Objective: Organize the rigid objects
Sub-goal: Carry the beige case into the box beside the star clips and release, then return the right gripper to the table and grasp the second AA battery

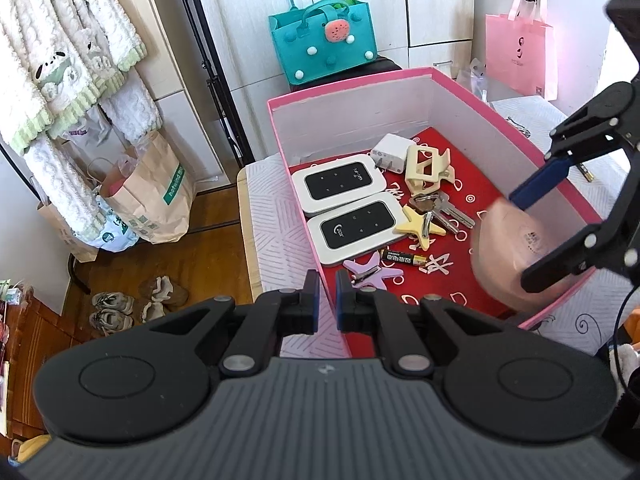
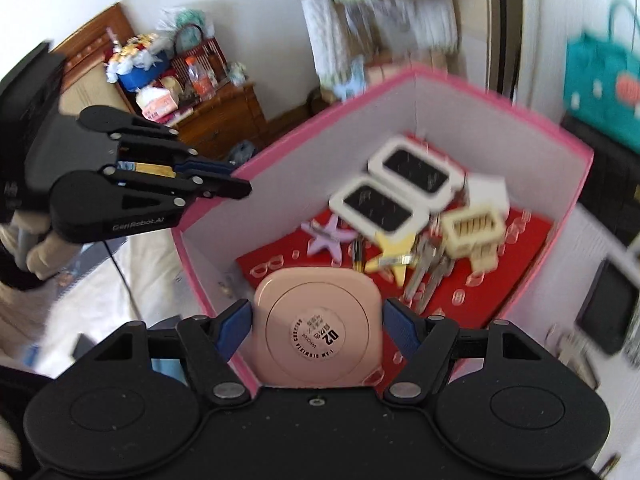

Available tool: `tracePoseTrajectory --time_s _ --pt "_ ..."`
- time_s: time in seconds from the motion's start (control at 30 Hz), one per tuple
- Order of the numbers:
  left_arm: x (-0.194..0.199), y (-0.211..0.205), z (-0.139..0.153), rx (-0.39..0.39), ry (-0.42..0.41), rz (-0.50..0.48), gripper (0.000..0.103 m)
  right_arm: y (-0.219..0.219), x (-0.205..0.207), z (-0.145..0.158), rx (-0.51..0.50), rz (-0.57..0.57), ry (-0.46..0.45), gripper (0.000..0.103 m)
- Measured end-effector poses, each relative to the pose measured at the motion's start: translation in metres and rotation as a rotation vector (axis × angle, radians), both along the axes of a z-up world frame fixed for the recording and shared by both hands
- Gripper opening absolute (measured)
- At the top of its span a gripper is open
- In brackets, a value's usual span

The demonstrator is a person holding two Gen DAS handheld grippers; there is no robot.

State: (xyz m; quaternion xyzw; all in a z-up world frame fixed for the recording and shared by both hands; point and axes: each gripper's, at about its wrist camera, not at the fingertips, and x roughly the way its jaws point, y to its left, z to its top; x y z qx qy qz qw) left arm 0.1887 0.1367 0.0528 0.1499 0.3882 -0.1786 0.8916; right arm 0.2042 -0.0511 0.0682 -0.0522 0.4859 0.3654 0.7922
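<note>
Here the right gripper is holding the pink compact between its pads, above the near edge of the pink box. It should be lowered onto the bare red lining at the near right corner, clear of the keys, before the jaws are widening. The left gripper is pinching the box's near wall, steadying it.

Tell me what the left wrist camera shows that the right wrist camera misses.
Only the left wrist view shows the pink paper shopping bag and the shoes on the wooden floor. Only the right wrist view shows the round label on the pink rounded-square compact case and the wooden dresser. Both show the pink cardboard box and two white pocket routers.
</note>
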Motion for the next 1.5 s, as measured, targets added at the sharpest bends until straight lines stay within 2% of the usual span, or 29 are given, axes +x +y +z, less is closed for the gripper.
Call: tracePoseTrajectory --time_s 0.07,0.17,0.23,0.37,0.5,0.67,0.8,0.93,1.03,1.1,1.27,1.37,1.5 --pt "-0.001 0.001 0.000 -0.002 -0.004 -0.003 0.007 0.001 0.006 0.002 -0.026 -0.008 0.012 0.048" --pt "-0.002 0.003 -0.001 -0.014 -0.006 -0.005 0.007 -0.001 0.015 0.003 -0.038 -0.003 0.024 0.035" --pt "0.000 0.003 -0.001 -0.020 -0.005 -0.004 0.007 0.000 0.016 0.002 -0.062 -0.007 0.007 0.035" --pt "0.000 0.004 0.000 -0.025 -0.006 -0.005 0.007 -0.006 0.015 0.001 -0.046 -0.023 0.011 0.036" --pt "-0.001 0.005 0.000 -0.031 -0.002 -0.006 0.007 -0.024 0.005 0.020 0.003 -0.061 -0.046 0.036" --pt "0.000 0.005 0.000 -0.037 -0.003 0.000 0.007 -0.071 -0.018 0.047 0.044 -0.169 -0.143 0.038" --pt "0.003 0.007 0.002 -0.043 0.016 -0.006 0.007 -0.110 -0.033 0.047 -0.020 -0.295 -0.188 0.041" --pt "0.002 0.004 0.001 -0.025 0.015 -0.007 0.007 -0.141 -0.050 0.031 -0.071 -0.381 -0.221 0.041" --pt "0.001 0.003 0.001 -0.022 0.012 0.000 0.007 -0.159 -0.064 0.014 -0.128 -0.461 -0.308 0.043" --pt "0.001 0.003 0.001 -0.023 0.010 0.007 0.007 -0.172 -0.069 -0.001 -0.158 -0.529 -0.334 0.043" --pt "-0.001 -0.001 -0.001 0.002 0.006 0.018 0.007 -0.211 -0.065 -0.048 -0.022 -0.637 -0.197 0.042" --pt "-0.001 -0.004 -0.001 0.020 0.015 0.021 0.007 -0.218 -0.060 -0.070 -0.050 -0.687 -0.174 0.038" --pt "-0.001 -0.005 -0.001 0.022 0.022 0.027 0.007 -0.215 -0.059 -0.087 -0.143 -0.707 -0.212 0.038"
